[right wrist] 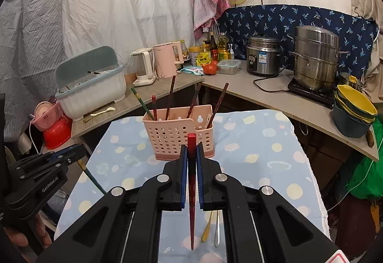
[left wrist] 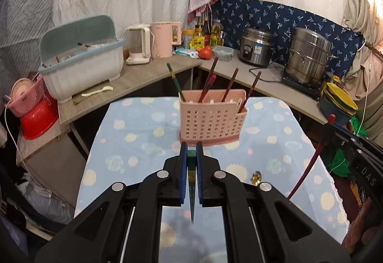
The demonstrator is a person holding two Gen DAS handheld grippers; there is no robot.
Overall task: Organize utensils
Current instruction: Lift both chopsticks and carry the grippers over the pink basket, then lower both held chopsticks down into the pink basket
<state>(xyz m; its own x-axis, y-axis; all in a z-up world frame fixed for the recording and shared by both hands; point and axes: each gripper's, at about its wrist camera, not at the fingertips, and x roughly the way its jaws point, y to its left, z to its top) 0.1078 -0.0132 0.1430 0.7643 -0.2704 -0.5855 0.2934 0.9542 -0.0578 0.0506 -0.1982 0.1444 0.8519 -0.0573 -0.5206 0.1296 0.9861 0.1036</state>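
My left gripper [left wrist: 190, 155] is closed on a green chopstick [left wrist: 191, 181], my right gripper [right wrist: 191, 155] on a red chopstick [right wrist: 191, 179]. Five chopsticks already stand in the pink holder [right wrist: 178, 135], far on the table; two spoons [right wrist: 211, 227] remain near me.

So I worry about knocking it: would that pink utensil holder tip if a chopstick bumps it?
Probably easily. The pink utensil holder looks like thin perforated plastic, likely light. It stands tall on a narrow base on a soft tablecloth, and its chopsticks lean high above the rim.
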